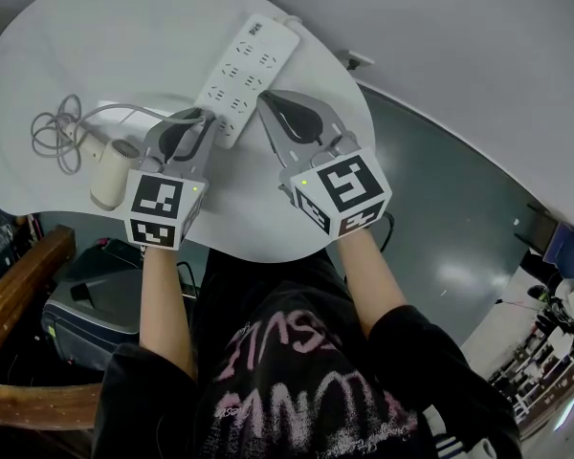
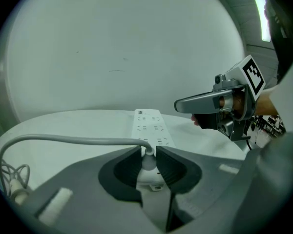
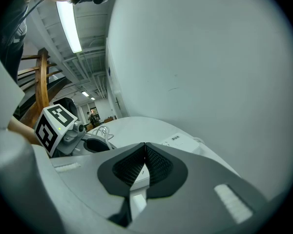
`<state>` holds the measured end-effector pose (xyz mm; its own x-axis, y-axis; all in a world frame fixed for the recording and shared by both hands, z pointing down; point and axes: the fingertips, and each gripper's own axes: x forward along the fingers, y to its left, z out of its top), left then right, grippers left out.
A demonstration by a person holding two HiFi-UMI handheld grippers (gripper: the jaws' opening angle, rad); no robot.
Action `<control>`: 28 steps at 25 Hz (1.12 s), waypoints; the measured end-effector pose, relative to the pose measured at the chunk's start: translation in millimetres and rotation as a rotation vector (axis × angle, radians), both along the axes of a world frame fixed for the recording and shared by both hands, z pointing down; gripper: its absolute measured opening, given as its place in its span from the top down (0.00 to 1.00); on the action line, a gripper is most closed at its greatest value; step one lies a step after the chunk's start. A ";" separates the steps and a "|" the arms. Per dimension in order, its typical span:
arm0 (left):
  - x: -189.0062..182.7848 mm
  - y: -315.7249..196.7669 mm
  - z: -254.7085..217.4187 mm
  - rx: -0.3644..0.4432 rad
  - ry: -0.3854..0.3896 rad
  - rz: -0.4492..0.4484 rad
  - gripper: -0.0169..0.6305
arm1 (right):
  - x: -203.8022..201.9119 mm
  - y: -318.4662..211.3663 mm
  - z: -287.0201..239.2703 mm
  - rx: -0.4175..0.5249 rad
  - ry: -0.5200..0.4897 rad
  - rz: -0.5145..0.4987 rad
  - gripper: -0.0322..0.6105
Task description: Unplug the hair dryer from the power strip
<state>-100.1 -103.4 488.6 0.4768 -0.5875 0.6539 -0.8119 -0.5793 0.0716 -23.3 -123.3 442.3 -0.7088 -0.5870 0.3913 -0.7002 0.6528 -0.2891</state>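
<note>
L tool (image 2: 148, 151) pinches plug (image 2: 147, 162) on pwr strip (image 2: 149, 125), prongs hidden; R tool (image 3: 145, 146) pressed together.

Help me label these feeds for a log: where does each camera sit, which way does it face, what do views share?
Head view: on the person's head, steeply down at table, power strip, hair dryer; forearms, left gripper, right gripper show.
Left gripper view: on the left gripper, along its jaws, shut on the plug.
Right gripper view: on the right gripper, along its shut jaws, toward the power strip.
Shared: power strip in all; each gripper view shows the other gripper.
</note>
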 end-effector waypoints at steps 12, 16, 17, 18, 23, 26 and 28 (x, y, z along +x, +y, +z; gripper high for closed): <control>-0.6 0.0 0.1 0.004 -0.012 0.002 0.83 | -6.1 -1.8 0.1 0.001 0.027 -0.036 0.93; -0.5 -0.7 0.3 0.001 -0.001 -0.009 0.83 | -12.1 -6.6 0.9 0.007 0.042 -0.063 0.92; -0.3 -0.7 0.4 0.001 0.000 -0.010 0.83 | -13.7 -7.4 1.2 0.009 0.046 -0.070 0.91; -0.2 -0.5 0.5 0.000 -0.001 -0.010 0.83 | -15.5 -7.8 1.6 0.011 0.052 -0.079 0.91; 0.7 -0.4 0.2 -0.006 -0.002 -0.009 0.83 | -19.4 -10.0 9.6 0.025 0.148 -0.168 0.87; 0.3 -0.8 0.5 -0.008 0.002 -0.008 0.83 | -17.6 -14.9 17.1 0.028 0.223 -0.227 0.85; 0.4 -0.8 0.8 -0.010 0.006 -0.009 0.83 | -16.7 -17.8 21.9 0.035 0.279 -0.267 0.85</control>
<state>-99.6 -104.3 489.4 0.4756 -0.5854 0.6565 -0.8167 -0.5711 0.0825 -40.0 -141.1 464.3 -0.7078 -0.4122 0.5737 -0.5526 0.8290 -0.0861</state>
